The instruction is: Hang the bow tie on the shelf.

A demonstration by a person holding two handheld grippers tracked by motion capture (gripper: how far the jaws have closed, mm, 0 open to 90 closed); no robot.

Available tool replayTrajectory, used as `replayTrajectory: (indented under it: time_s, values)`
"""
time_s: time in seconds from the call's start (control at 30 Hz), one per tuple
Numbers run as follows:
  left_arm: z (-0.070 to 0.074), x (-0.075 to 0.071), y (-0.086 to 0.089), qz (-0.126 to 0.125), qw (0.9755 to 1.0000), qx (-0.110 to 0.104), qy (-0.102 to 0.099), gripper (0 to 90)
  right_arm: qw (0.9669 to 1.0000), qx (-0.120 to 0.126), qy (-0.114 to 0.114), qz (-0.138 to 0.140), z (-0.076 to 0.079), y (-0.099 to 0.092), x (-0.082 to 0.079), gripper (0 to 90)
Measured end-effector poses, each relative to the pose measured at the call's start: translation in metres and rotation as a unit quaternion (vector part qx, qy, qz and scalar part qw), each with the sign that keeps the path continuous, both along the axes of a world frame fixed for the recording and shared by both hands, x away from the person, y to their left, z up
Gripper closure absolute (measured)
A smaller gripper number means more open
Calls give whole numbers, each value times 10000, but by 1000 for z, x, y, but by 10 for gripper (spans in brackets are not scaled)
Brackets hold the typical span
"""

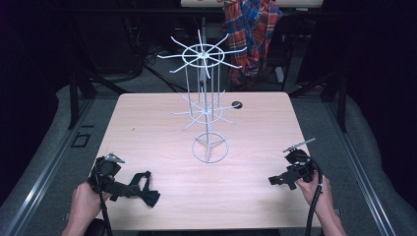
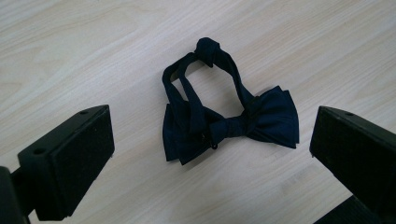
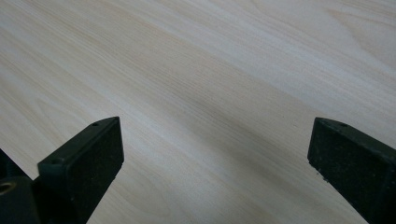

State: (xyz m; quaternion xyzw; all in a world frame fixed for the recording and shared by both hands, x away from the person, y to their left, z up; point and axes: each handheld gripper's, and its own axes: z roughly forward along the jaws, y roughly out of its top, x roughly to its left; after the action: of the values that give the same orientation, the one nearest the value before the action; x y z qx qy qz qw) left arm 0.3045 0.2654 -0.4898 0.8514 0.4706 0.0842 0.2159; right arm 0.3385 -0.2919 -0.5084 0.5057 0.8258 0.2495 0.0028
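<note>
A dark navy bow tie (image 2: 271,116) with a looped neck strap lies flat on the pale wooden table (image 2: 93,46). My left gripper (image 2: 210,126) hovers over it, jaws open wide on either side of it, pads apart from the cloth. In the high view the bow tie (image 1: 150,196) lies near the front left edge, just beyond my left gripper (image 1: 125,188). My right gripper (image 1: 278,180) is at the front right, pointing left. Its jaws (image 3: 215,130) stand open over bare wood with nothing between them.
A white wire rack (image 1: 209,110) stands mid-table on a ring base, with two tiers of spoke hooks, the upper one wider. A small dark cable hole (image 1: 237,104) sits behind it. A plaid cloth (image 1: 251,29) hangs beyond the table's far edge.
</note>
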Motion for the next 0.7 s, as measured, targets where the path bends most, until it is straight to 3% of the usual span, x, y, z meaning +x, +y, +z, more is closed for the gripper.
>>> replayTrajectory:
  time_s: [0.23,0.7]
  values:
    - [-2,1,-2,-48,9999,-57,81,0,10000,-57,-39,39,3,4,-1,32]
    - [-4,2,-9,-202,9996,132,116,0,10000,-76,-11,9,3,4,-2,37]
